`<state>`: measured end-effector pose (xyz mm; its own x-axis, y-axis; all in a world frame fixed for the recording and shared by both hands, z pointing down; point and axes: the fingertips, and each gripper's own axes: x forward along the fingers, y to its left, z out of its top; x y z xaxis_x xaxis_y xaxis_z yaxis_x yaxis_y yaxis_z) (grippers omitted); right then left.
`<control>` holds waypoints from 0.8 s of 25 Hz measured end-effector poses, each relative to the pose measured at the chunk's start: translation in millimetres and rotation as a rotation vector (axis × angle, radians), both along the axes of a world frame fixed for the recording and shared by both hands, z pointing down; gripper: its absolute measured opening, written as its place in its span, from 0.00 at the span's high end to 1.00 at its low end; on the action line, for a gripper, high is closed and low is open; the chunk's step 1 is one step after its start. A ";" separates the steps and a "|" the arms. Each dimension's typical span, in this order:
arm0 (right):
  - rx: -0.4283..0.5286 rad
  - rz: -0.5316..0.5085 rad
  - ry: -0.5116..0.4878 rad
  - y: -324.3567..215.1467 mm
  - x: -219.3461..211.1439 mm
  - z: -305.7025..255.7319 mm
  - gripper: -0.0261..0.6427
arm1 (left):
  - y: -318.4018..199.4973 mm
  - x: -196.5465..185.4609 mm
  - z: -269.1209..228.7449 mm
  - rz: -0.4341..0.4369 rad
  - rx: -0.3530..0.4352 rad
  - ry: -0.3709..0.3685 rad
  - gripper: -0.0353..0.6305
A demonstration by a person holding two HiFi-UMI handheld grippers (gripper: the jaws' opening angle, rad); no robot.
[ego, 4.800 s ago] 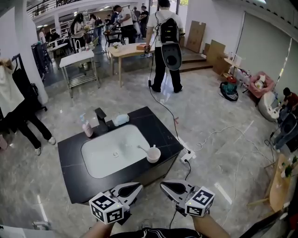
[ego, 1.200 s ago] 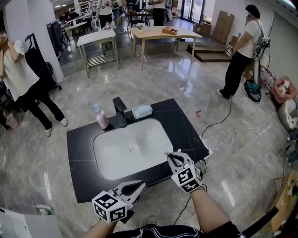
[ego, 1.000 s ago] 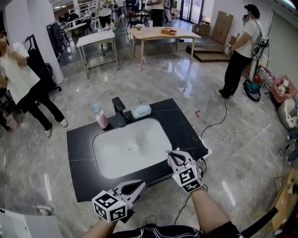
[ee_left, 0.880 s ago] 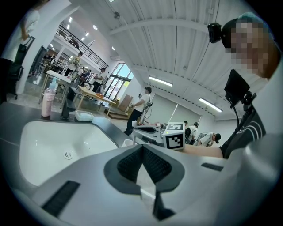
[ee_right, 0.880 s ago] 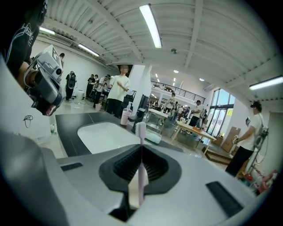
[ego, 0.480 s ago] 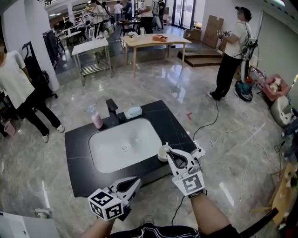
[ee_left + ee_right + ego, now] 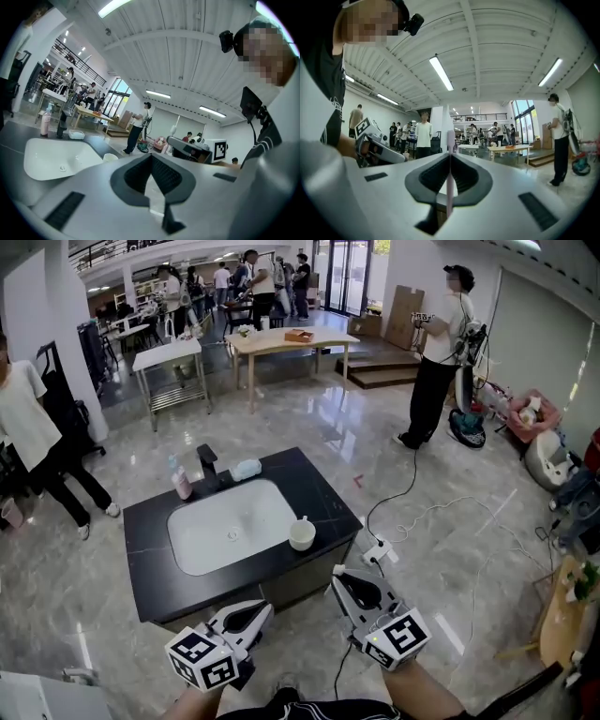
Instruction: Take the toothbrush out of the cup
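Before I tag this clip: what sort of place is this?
Probably an open workshop hall, not a bathroom: the sink counter stands alone on marble floor, a wooden table and cardboard boxes behind.

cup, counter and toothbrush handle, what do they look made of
Cup: plain white, smooth, opaque; ceramic or hard plastic, can't tell which.
Counter: black slab with faint pale seams, likely stone or stone-look.
Toothbrush handle: thin pale pink stick, probably plastic.

1. Thin pale-pink plastic toothbrush (image 7: 449,187), between the light-grey right gripper's (image 7: 450,155) black ribbed pads (image 7: 465,176).
2. Round white cup (image 7: 302,534) ahead of that gripper, on a glossy black stone counter (image 7: 150,563).
3. Black-and-white square-patterned marker cube (image 7: 396,638) at that gripper's rear.
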<state>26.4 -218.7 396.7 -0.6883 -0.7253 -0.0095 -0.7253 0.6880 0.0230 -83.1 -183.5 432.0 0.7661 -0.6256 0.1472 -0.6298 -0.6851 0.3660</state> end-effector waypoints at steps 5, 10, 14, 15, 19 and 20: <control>-0.052 -0.022 -0.053 55.4 16.5 6.5 0.94 | 35.1 19.0 -7.9 0.022 0.024 -0.002 0.94; -0.100 -0.043 -0.085 97.2 30.1 17.0 0.94 | 68.5 36.9 -17.0 0.028 0.048 -0.001 0.94; -0.134 -0.067 -0.108 123.2 35.2 22.2 0.94 | 93.4 47.9 -18.7 0.039 0.060 -0.009 0.94; -0.141 -0.071 -0.116 128.8 36.3 22.6 0.94 | 98.7 50.1 -19.2 0.041 0.063 -0.011 0.94; -0.150 -0.080 -0.131 148.4 41.0 21.8 0.94 | 116.8 59.5 -22.3 0.049 0.077 -0.013 0.94; -0.151 -0.082 -0.129 152.6 41.4 22.4 0.94 | 120.5 61.6 -22.7 0.052 0.080 -0.014 0.94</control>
